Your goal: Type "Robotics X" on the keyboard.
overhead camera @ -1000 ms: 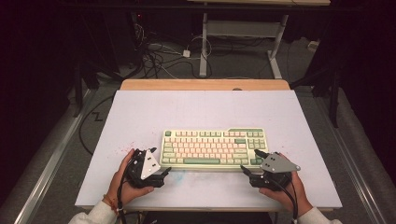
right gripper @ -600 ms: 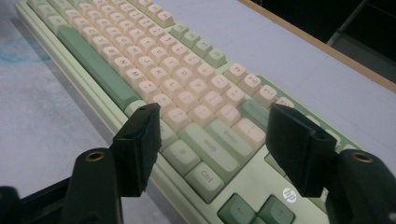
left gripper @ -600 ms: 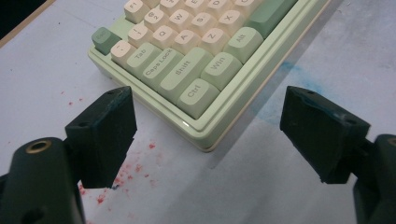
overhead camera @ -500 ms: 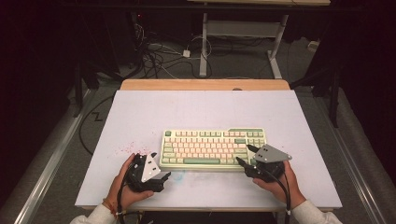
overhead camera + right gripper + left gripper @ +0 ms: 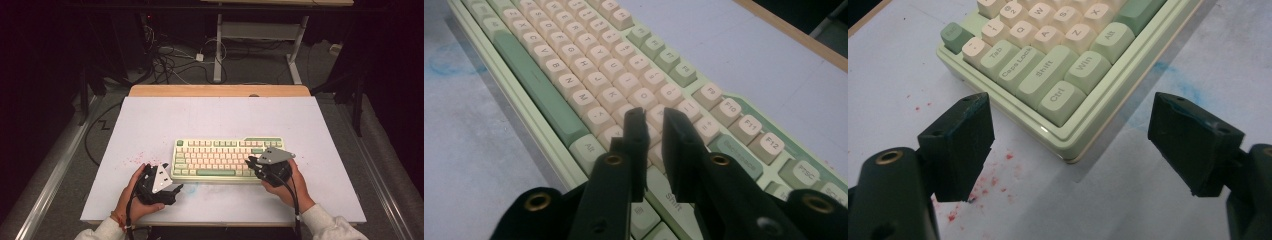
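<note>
A pale green rectangular keyboard with cream and green keycaps (image 5: 228,158) lies flat on the white-topped desk (image 5: 215,117), near the front edge and about midway between the sides. In the high view its long axis runs left to right, parallel to the desk's front edge, with the function row at the far side and the space bar toward the person.

The left hand-held gripper (image 5: 172,188) rests just off the keyboard's front left corner, apart from it. In the left gripper view its black jaws stand wide open with nothing between them, and the corner with the Ctrl key (image 5: 1062,95) lies just ahead of them, above red specks (image 5: 983,177) on the desk.

The right hand-held gripper (image 5: 251,163) hangs over the keyboard's right end. Its jaws have just been closing and now stand nearly together, a narrow gap left, nothing between them; in the right gripper view they point across the keys near the right Shift (image 5: 670,194).
</note>
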{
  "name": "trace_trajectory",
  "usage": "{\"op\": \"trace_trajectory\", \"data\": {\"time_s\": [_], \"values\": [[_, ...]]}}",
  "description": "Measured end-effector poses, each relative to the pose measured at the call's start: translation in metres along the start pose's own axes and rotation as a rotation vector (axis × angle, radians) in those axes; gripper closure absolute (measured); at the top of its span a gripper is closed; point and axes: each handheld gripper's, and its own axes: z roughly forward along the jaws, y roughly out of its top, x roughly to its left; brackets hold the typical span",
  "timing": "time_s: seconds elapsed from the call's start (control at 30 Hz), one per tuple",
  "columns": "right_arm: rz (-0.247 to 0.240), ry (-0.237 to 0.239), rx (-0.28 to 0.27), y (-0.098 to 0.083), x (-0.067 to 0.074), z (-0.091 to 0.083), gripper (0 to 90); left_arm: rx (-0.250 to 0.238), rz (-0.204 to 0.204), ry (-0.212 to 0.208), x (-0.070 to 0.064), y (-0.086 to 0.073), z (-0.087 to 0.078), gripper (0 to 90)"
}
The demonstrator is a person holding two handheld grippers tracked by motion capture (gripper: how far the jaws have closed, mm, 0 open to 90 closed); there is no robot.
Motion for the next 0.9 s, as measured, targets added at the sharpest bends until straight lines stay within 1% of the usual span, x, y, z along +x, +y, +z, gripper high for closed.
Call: {"op": "trace_trajectory", "data": {"time_s": [0.1, 0.17, 0.33, 0.43, 0.57, 0.67, 0.8, 0.87, 0.9], "values": [[-0.005, 0.014, 0.011, 0.003, 0.001, 0.006, 87.9, 0.006, 0.006, 0.0, 0.0, 0.0, 0.001, 17.3], [-0.005, 0.02, 0.016, 0.005, 0.0, 0.009, 89.8, 0.004, 0.002, -0.002, 0.0, -0.001, 0.001, 17.3], [0.001, 0.025, 0.017, 0.012, -0.001, 0.017, 90.0, 0.006, 0.003, -0.005, 0.0, -0.001, 0.001, 17.3], [0.004, 0.039, 0.019, 0.016, -0.002, 0.022, 90.0, 0.007, 0.006, -0.008, 0.0, -0.001, 0.0, 17.3], [0.004, 0.038, 0.027, 0.021, -0.002, 0.029, 90.0, 0.017, 0.007, -0.01, 0.0, -0.002, 0.002, 17.3], [-0.009, 0.039, 0.04, 0.024, -0.001, 0.035, 90.0, 0.02, 0.01, -0.012, 0.0, -0.002, 0.002, 17.3], [-0.003, 0.047, 0.042, 0.031, -0.001, 0.043, 90.0, 0.018, 0.013, -0.007, 0.0, -0.002, 0.001, 17.3], [-0.015, 0.043, 0.046, 0.034, 0.0, 0.048, 89.9, 0.016, 0.005, -0.008, 0.001, -0.002, 0.001, 17.3], [-0.013, 0.045, 0.048, 0.036, 0.001, 0.051, 89.9, 0.016, 0.002, -0.01, 0.002, -0.002, 0.0, 17.3]]}}
